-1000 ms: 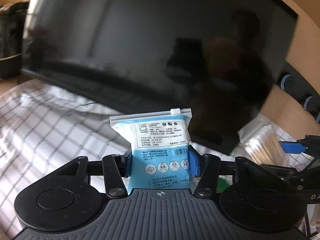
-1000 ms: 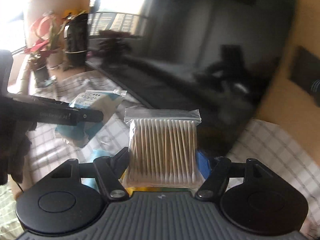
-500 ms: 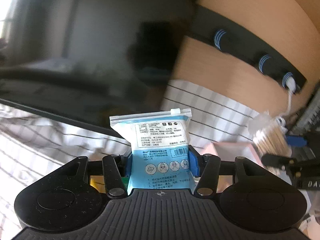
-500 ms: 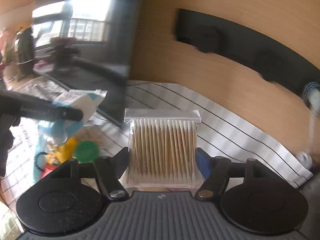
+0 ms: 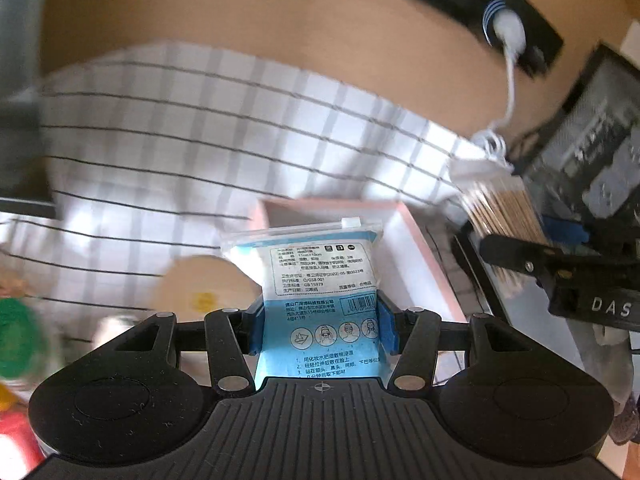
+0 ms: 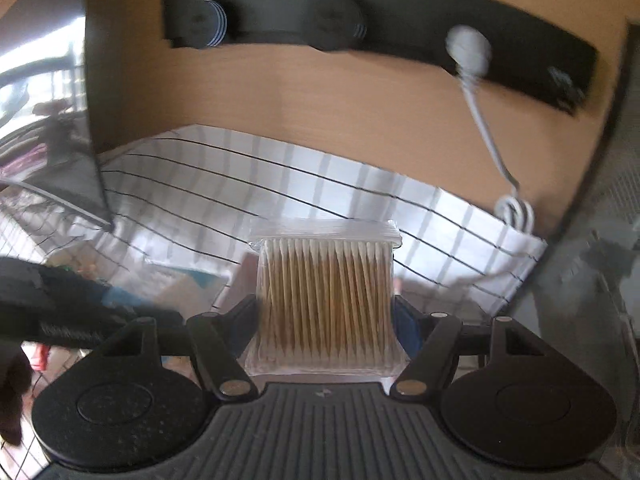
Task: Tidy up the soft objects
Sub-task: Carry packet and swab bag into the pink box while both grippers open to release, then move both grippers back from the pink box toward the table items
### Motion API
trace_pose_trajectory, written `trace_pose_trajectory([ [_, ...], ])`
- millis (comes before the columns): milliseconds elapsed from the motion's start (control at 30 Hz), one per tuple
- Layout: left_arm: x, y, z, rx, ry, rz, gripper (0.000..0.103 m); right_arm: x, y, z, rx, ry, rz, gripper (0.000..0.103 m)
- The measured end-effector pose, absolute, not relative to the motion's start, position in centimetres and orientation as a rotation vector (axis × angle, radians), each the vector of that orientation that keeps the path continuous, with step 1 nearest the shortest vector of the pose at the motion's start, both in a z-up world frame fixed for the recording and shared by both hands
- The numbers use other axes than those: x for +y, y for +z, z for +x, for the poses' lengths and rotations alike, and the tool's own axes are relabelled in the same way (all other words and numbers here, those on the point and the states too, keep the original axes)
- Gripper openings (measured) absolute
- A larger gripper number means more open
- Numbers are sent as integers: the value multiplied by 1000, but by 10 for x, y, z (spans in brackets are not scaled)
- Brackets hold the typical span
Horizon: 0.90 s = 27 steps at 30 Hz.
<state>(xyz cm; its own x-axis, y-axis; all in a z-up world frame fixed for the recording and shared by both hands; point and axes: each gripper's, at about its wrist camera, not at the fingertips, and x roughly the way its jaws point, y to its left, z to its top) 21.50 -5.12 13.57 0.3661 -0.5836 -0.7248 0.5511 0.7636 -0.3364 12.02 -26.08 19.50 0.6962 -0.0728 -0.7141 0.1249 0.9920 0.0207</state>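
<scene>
Blue and white, the pack of cotton pads [image 5: 320, 276] stands upright between the two blue pads of the left gripper [image 5: 319, 330]. The jaws press on both sides of the pack, so the left gripper holds it tight. The zip top of the pack points away from the camera.

Just behind the pack sits a pink box [image 5: 416, 240] with a white inside. It lies on a white cloth with black lines [image 5: 200, 128]. A round tan disc [image 5: 204, 286] with a yellow dot lies to the left of the box, near the pack. Something green [image 5: 18, 338] shows at the left edge, but it is too blurry to name.

The right gripper [image 6: 326, 320] holds a clear bag of cotton swabs [image 6: 326, 300]. The swabs stand in a neat row with their white tips up, and the jaws squeeze the bag from both sides. In the left view, the same bag shows at the right, past the edge of the pink box.

Behind the cloth is a tan wooden wall [image 6: 320, 112]. A black strip [image 6: 380, 24] runs along it, and a white cord [image 6: 480, 120] hangs down from a white plug.
</scene>
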Motion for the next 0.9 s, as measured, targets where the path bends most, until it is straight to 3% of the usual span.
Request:
trace_pose_trajectory([
  [467, -157, 56, 230, 1039, -781, 10, 58, -315, 119, 164, 862, -121, 316, 71],
  [900, -97, 119, 195, 774, -832, -63, 57, -315, 129, 142, 766, -159, 421, 72],
])
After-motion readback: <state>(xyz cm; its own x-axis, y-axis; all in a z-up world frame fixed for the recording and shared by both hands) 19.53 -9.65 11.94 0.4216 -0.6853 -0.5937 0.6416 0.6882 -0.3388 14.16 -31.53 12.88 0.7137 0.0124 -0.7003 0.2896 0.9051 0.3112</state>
